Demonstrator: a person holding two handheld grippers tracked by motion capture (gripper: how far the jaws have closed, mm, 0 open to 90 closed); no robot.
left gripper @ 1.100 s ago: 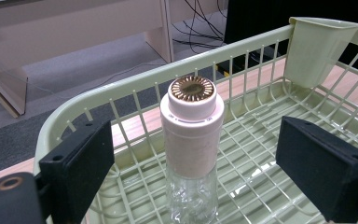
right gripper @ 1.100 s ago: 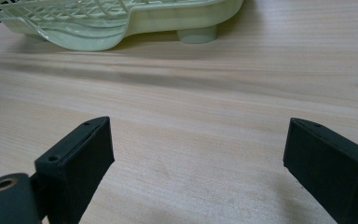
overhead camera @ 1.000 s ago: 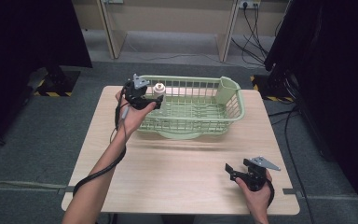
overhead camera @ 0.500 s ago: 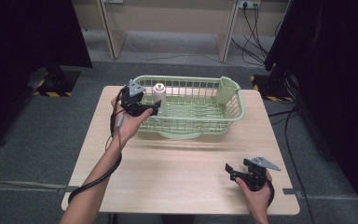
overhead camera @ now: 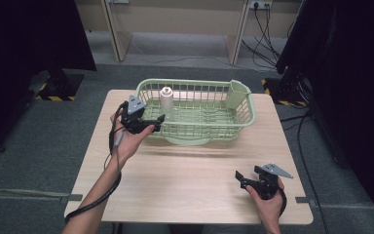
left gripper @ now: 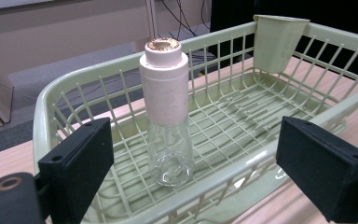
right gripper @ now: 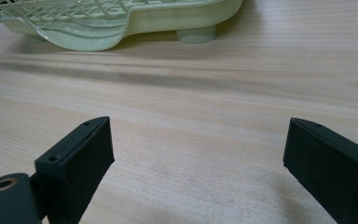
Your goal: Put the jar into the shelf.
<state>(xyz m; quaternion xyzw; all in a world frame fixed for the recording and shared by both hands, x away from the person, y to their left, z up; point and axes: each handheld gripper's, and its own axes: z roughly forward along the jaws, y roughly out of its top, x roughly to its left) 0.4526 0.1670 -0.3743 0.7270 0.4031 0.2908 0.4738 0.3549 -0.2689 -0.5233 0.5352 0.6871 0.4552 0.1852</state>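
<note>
high view: the left tool [overhead camera: 151, 122] hangs at the near left corner of a pale green basket [overhead camera: 243, 114], its jaws spread wide and nothing between them. the basket sits on the far half of the wooden counter [overhead camera: 185, 170]. inside it, near the left end and toward the far wall, a bottle [overhead camera: 166, 100] stands upright, clear glass below and a pale pink cap above. the left tool is close to the bottle but apart from it, with the basket's rim between them. a flat-sided cup holder [overhead camera: 237, 95] is clipped to the basket's far right corner.

left gripper view: the two black jaws stand well apart at either side, released, and the bottle [left gripper: 167, 112] is centred beyond them, inside the basket [left gripper: 42, 121], not touched.

right tool [overhead camera: 243, 178] rests low over the near right part of the counter, well apart from the basket. right gripper view: its jaws are wide and empty, bare wood [right gripper: 191, 116] between them, with the basket's underside [right gripper: 135, 23] farther off.
</note>
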